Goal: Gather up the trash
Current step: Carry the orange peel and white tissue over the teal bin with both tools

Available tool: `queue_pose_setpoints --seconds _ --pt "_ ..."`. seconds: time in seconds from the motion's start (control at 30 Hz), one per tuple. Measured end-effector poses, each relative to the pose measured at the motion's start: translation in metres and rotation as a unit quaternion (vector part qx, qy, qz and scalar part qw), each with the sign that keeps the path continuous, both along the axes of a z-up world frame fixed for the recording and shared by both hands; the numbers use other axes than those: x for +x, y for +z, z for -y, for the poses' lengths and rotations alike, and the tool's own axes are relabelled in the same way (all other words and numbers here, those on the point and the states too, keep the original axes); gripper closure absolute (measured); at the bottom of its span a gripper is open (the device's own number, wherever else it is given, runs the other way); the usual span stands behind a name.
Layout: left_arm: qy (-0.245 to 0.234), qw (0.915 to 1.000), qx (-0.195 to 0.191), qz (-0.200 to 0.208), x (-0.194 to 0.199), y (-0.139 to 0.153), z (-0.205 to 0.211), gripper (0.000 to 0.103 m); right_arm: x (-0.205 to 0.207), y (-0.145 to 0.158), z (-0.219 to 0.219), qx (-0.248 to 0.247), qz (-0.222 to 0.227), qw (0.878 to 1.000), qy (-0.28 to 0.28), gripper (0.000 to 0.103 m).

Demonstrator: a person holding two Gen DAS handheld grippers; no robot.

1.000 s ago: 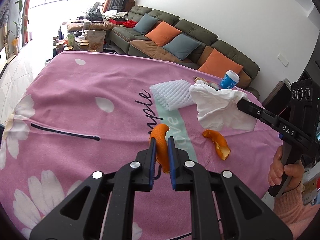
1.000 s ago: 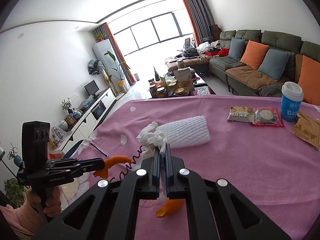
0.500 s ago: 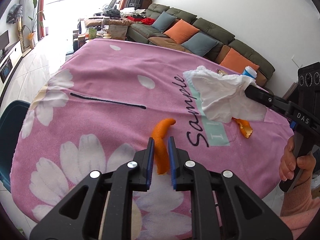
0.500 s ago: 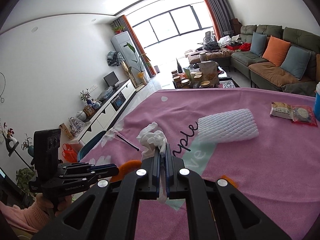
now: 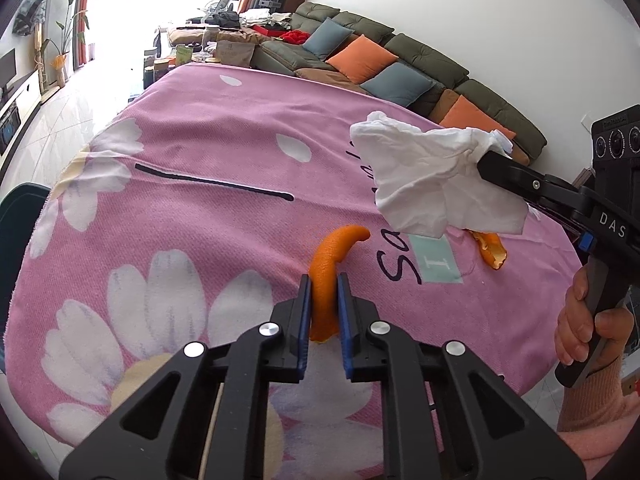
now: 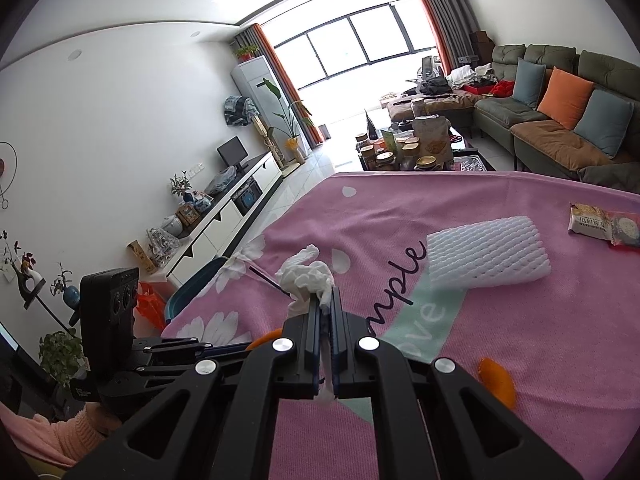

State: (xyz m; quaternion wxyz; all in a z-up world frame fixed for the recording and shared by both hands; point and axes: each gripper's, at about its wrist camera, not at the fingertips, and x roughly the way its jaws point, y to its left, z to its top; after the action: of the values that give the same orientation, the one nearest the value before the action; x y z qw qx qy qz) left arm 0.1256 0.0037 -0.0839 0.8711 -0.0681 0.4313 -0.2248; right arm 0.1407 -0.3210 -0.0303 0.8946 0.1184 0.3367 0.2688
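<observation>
My left gripper [image 5: 323, 285] is shut on a curved strip of orange peel [image 5: 331, 264] and holds it above the pink flowered tablecloth [image 5: 208, 152]. My right gripper [image 6: 326, 300] is shut on a crumpled white tissue [image 6: 306, 276], which hangs in the air in the left wrist view [image 5: 424, 184]. The right gripper also shows in the left wrist view [image 5: 486, 160]. A second piece of orange peel [image 5: 490, 250] lies on the cloth near the table's edge; it shows in the right wrist view [image 6: 496, 380] too.
A white foam fruit net [image 6: 486, 252] and snack packets [image 6: 604, 224] lie on the cloth. A dark teal bin [image 6: 192, 286] and an orange bag [image 6: 150, 308] stand on the floor by the table's left side. A sofa [image 6: 560, 120] is behind.
Both grippers have moved back and to the left over the table with their loads, toward the daisy end of the cloth. The foam net has dropped out of the left wrist view.
</observation>
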Motion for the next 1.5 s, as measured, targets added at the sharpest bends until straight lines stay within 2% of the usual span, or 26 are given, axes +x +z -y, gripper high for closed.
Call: queue_pose_setpoints --seconds 0.53,1.5 --pt "0.052 0.9975 0.010 0.048 -0.022 0.038 -0.041 0.091 0.002 0.011 -0.034 0.022 0.012 0.999 0.035 0.100" --pt "0.167 0.9829 0.037 0.068 -0.040 0.053 -0.134 0.090 0.028 0.018 -0.116 0.056 0.001 0.992 0.110 0.100"
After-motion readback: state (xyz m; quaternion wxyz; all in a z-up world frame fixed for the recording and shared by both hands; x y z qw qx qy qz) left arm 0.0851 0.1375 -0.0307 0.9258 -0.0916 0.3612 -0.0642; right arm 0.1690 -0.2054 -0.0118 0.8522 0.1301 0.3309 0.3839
